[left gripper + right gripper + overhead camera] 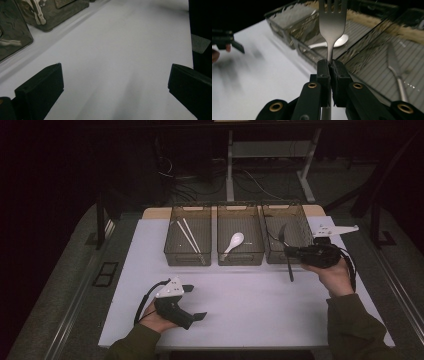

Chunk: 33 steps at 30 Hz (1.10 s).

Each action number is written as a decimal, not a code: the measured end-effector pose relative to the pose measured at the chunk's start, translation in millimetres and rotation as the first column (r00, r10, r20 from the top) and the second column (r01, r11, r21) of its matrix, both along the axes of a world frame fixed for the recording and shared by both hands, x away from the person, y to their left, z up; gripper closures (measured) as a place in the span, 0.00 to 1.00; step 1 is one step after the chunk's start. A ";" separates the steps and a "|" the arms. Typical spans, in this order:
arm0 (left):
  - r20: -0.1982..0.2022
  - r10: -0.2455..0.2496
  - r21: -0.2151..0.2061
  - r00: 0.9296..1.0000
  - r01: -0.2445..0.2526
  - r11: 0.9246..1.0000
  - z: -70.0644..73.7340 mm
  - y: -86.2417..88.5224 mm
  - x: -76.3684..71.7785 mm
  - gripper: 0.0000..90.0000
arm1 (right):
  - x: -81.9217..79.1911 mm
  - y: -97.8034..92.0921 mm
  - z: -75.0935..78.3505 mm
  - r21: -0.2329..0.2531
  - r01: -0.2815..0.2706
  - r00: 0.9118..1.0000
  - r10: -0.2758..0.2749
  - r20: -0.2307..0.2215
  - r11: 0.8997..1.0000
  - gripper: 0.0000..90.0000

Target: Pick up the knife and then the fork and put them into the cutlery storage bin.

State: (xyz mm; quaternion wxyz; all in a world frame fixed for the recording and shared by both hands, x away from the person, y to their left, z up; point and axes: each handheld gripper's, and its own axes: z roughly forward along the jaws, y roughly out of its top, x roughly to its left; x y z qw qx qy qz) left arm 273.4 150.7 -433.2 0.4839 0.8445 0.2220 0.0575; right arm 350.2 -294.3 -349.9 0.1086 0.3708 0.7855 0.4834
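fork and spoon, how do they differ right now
The fork is grey metal; the spoon is white. The fork is clamped by its handle in the right tool, held above the table; the spoon lies loose in the middle bin. The fork ends in tines, the spoon in a rounded bowl. Both are cutlery.

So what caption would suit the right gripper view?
Right gripper clamps a fork upright beside bins holding a spoon.

No readable text, label, brand, number or sign appears on anything here
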 end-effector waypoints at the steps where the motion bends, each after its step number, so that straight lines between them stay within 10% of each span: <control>1: -0.001 0.002 -0.001 1.000 -0.002 1.000 -0.2 -0.2 -0.1 0.00 | 0.6 -2.9 1.2 0.010 0.016 1.000 -0.016 0.008 1.000 0.95; 14: 0.001 0.002 0.003 1.000 -0.002 1.000 -0.6 -0.2 0.7 0.00 | 17.2 -30.9 26.7 0.074 0.142 0.986 -0.148 0.079 0.987 0.95; 26: 0.000 0.007 -0.003 1.000 -0.007 1.000 -0.3 0.0 -0.1 0.00 | 62.1 -43.1 44.8 0.059 0.256 0.958 -0.261 0.119 0.965 0.95; 33: -0.001 0.002 0.000 1.000 -0.002 1.000 0.0 0.5 -0.1 0.00 | 83.7 -43.1 30.4 -0.019 0.288 0.954 -0.286 0.087 0.957 0.95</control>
